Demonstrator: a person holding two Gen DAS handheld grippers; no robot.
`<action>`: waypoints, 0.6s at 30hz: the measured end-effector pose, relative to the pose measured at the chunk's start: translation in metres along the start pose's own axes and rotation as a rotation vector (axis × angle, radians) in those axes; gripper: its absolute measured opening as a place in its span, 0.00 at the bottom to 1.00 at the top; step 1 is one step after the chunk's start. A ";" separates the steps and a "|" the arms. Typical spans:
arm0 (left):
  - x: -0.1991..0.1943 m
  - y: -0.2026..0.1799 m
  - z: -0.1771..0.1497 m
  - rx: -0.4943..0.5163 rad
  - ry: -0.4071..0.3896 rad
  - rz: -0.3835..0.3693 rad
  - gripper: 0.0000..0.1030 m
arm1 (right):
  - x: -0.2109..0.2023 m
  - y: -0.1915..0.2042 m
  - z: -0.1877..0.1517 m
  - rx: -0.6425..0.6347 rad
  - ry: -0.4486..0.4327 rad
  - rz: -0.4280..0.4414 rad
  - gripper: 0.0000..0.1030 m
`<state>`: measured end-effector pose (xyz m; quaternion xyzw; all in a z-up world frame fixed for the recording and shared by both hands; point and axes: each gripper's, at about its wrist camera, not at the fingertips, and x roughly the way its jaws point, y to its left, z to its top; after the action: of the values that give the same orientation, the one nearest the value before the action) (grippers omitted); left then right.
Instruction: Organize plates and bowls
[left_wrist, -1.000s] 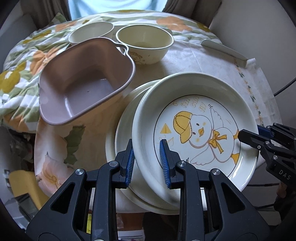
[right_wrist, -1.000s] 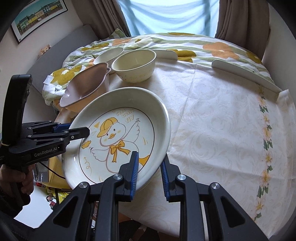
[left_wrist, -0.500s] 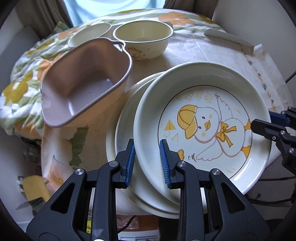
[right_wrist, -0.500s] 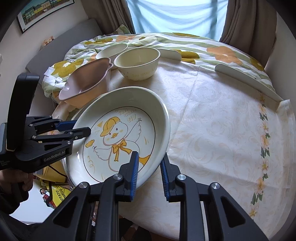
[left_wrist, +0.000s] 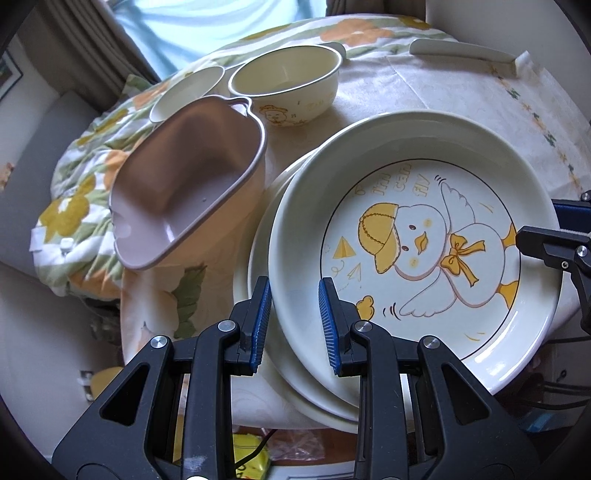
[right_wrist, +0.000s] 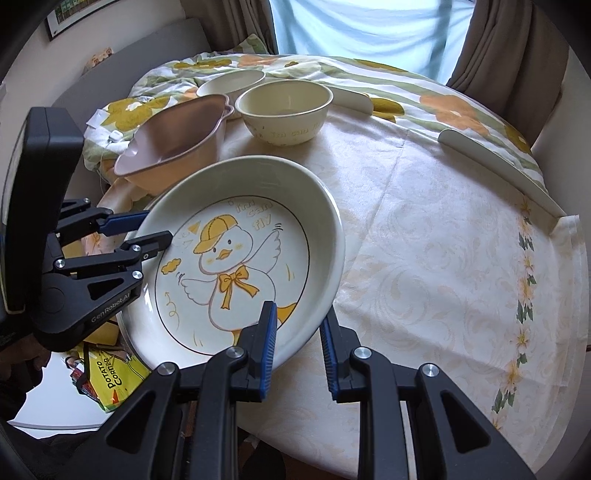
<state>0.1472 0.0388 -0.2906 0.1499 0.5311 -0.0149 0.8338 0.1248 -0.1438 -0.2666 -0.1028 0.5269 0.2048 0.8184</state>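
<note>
Well under way, by the look of it; duck plate (left_wrist: 417, 236) held at the table's near edge, tilted over a plain plate stack (left_wrist: 266, 295) below it. Left gripper (left_wrist: 293, 325) astride the rim at 9 o'clock, right gripper (right_wrist: 297, 343) astride it at 5 o'clock; jaws narrow, blue pads beside the rim, firm pinch impossible to confirm. Left undone: pink dish (left_wrist: 184, 192) at 10 o'clock, cream bowl (right_wrist: 284, 107) and a smaller bowl (right_wrist: 231, 81) at 12, standing apart, unstacked.

duck plate (left_wrist: 417, 236) atop plates, bowls (left_wrist: 286, 79) behind
</note>
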 end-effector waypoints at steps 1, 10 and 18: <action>0.000 -0.002 -0.001 0.010 -0.004 0.013 0.23 | 0.002 0.001 0.000 0.000 0.006 -0.007 0.21; -0.004 -0.008 -0.002 0.038 -0.007 0.057 0.23 | 0.006 0.004 0.003 -0.001 0.029 -0.045 0.21; -0.006 -0.006 -0.003 0.035 -0.013 0.080 0.23 | 0.012 0.008 0.003 0.002 0.045 -0.060 0.21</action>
<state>0.1409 0.0335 -0.2876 0.1853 0.5189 0.0082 0.8345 0.1280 -0.1326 -0.2757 -0.1222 0.5421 0.1775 0.8122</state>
